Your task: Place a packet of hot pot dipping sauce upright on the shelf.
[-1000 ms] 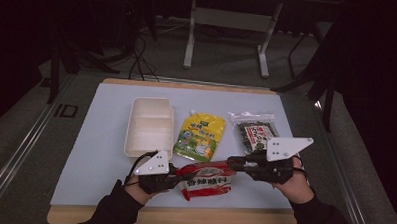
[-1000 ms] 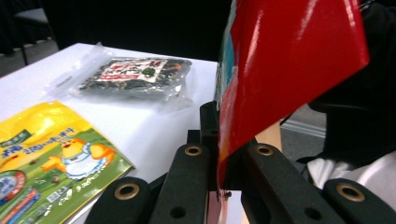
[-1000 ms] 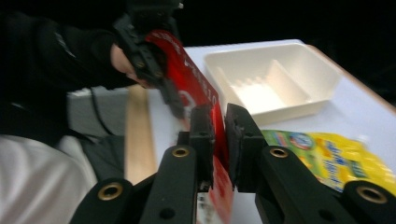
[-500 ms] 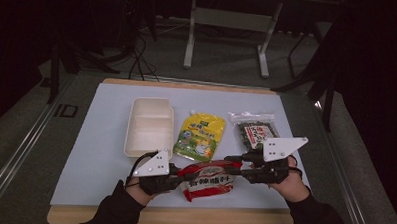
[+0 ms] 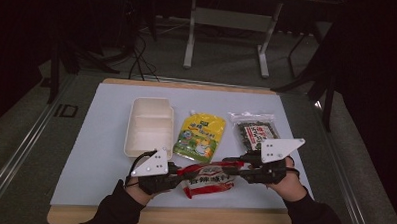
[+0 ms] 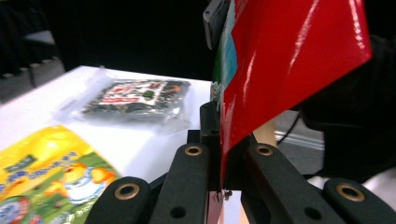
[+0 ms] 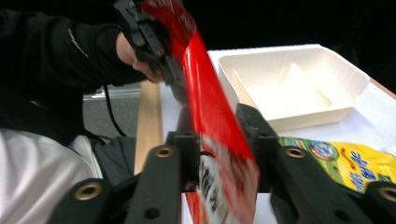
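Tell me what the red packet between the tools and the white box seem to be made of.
Red packet: thin glossy plastic film by the look; it shows bright streaks of reflected light and bends between the tools. White box: matte off-white walls and a moulded divider, with no shine; probably pulp fibre or foam, the look leaves it open.

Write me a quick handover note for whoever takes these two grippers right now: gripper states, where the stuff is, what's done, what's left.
Left gripper: shut on the left end of the red packet.
Right gripper: jaws have just been closing a little around the packet's right end; the packet sits between them.
The packet hangs between the two grippers above the near edge of the white mat.
White tray, yellow pouch and dark seaweed bag lie flat behind it.
Done: packet lifted. Left: probably tearing it open; it looks unopened.
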The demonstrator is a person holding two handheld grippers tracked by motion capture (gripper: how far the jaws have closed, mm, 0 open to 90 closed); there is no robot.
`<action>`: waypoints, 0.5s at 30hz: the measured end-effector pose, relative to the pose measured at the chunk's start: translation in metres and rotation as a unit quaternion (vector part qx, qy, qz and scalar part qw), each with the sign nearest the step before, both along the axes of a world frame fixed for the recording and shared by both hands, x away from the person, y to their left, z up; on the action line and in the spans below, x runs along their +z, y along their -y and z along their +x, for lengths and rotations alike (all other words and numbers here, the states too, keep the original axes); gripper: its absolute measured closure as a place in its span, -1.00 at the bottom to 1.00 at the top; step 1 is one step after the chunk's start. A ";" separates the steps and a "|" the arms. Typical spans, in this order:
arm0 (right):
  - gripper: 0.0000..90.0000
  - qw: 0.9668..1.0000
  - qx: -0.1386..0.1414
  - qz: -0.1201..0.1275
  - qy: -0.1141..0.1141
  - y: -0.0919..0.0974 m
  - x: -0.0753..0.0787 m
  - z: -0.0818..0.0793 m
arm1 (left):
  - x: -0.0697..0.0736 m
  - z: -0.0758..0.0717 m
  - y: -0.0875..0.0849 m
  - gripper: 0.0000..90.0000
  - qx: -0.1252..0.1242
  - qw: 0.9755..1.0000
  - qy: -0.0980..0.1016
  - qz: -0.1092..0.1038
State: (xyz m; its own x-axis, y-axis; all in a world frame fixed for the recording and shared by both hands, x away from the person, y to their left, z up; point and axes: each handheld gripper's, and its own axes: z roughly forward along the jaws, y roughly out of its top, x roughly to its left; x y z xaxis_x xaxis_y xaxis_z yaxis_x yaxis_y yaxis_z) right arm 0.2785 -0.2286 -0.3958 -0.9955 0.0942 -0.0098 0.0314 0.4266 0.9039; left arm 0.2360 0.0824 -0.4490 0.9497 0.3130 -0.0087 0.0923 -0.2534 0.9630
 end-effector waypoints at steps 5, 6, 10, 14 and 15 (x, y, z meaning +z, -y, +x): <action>0.96 1.000 0.013 0.002 0.003 -0.004 0.001 0.002 | 0.000 0.002 -0.001 1.00 -0.001 1.000 -0.002 -0.001; 0.96 1.000 0.014 0.003 0.005 -0.004 0.001 0.002 | 0.000 0.002 -0.002 1.00 0.000 1.000 -0.004 -0.003; 0.97 1.000 0.014 0.005 0.006 -0.006 0.005 0.001 | 0.002 0.004 -0.004 1.00 0.000 1.000 -0.004 -0.005; 0.98 1.000 0.017 0.002 0.010 -0.008 0.010 0.000 | 0.003 0.003 -0.004 1.00 0.004 1.000 0.006 -0.008; 0.98 1.000 0.017 0.001 0.011 -0.008 0.011 0.000 | 0.004 0.003 -0.004 0.96 0.005 1.000 0.006 -0.009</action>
